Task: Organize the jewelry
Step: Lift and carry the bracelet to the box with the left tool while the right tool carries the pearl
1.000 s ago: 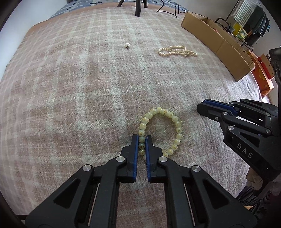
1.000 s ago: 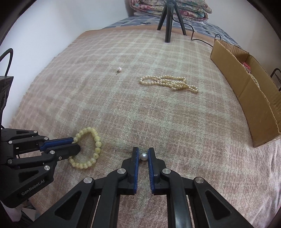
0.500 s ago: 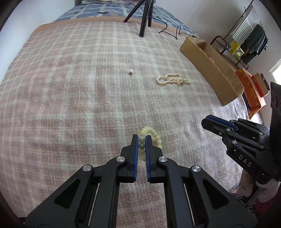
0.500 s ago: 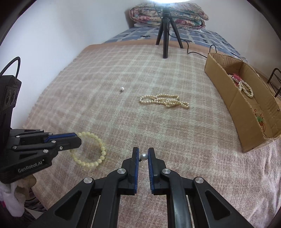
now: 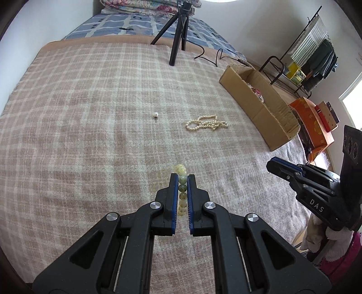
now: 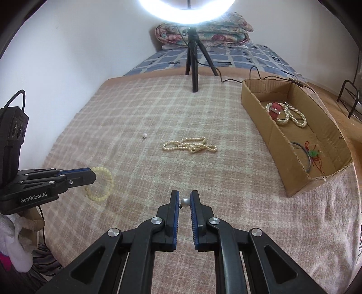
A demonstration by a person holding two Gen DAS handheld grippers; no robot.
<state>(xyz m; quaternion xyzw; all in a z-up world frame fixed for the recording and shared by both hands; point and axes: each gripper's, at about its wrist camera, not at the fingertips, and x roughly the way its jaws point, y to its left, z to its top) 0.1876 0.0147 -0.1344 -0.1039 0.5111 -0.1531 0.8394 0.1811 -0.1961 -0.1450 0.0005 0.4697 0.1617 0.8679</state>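
A bed covered with a pink-and-cream checked woollen blanket (image 5: pixel 90 117) fills both views, with a white wall on one side. On it the pale yellow-green beaded bracelet (image 5: pixel 182 181) is pinched edge-on between the blue-padded jaws of the left gripper (image 5: pixel 182 178), which are closed narrow on its beads. The right wrist view shows what the left's own camera cannot: the bracelet (image 6: pixel 106 183) hangs as a full loop off the tip of the left gripper (image 6: pixel 91 176), above the blanket. The right gripper (image 6: pixel 185 199) is likewise nipped onto a small round white pearl earring (image 6: pixel 185 201), whose little post shows at the left pad; the left wrist view shows this gripper (image 5: pixel 271 164) only side-on, the pearl hidden.

Further out on the blanket lie a cream pearl necklace heaped in loose loops (image 6: pixel 190 145) and, well apart from it, a second single pearl stud (image 6: pixel 144 135). Near the bed's right edge sits a long open brown cardboard box (image 6: pixel 255 101); only the right view looks into it, showing a pearl strand with a red piece (image 6: pixel 277 109) at the far end and a thin ring bangle with red and green thread (image 6: pixel 310 156) at the near end. A black tripod (image 6: pixel 193 67) stands at the blanket's far end under a glowing ring light (image 6: pixel 187 13), folded floral quilts behind it.

Both grippers point steeply down towards the blanket, side by side and apart, the left one lying level in the right view
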